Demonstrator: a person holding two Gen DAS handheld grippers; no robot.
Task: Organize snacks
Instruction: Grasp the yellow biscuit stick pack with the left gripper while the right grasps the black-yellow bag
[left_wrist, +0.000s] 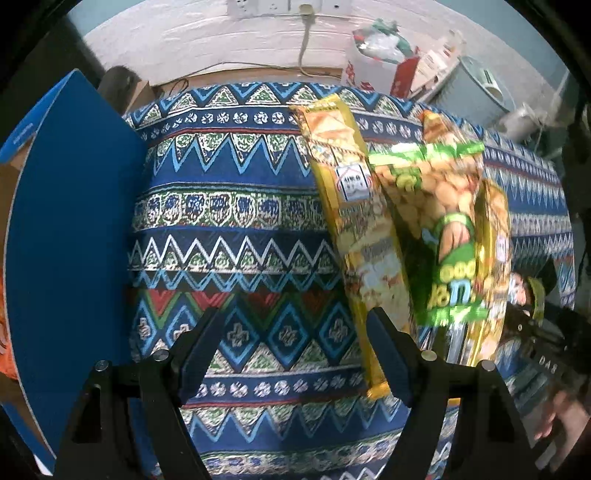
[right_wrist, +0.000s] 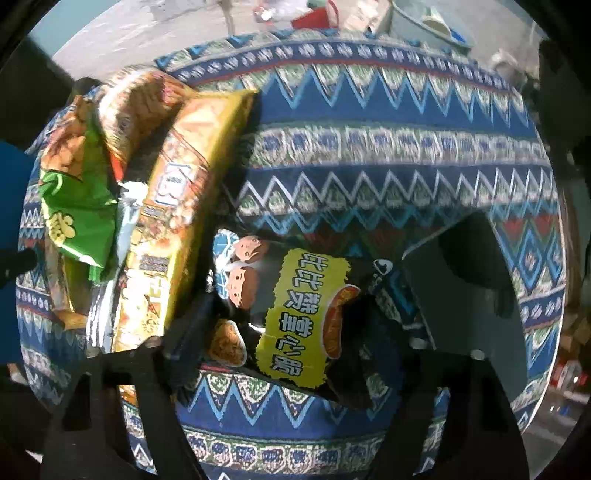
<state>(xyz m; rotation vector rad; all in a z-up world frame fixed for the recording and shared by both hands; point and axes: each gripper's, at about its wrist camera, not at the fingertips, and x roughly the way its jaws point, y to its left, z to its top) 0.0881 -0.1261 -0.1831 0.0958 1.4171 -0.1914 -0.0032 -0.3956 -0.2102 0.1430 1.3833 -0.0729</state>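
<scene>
Left wrist view: our left gripper (left_wrist: 291, 354) hangs released over the patterned cloth (left_wrist: 229, 221); yellow packet (left_wrist: 343, 184) crowds its right finger.
Right gripper (right_wrist: 280, 332): jaws straddling the black snack bag (right_wrist: 306, 317); grip unclear.
Beside: blue box (left_wrist: 74, 221) at the worktop's left edge.

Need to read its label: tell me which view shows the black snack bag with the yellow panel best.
Right wrist view: the black snack bag fills the centre, yellow panel readable. Left wrist view catches only a sliver at the right edge.

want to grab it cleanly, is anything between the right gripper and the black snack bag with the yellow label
Nothing visible. The black snack bag already lies between the open right gripper's fingers on the patterned cloth. The long yellow packet lies just beside it, outside the left finger.
</scene>
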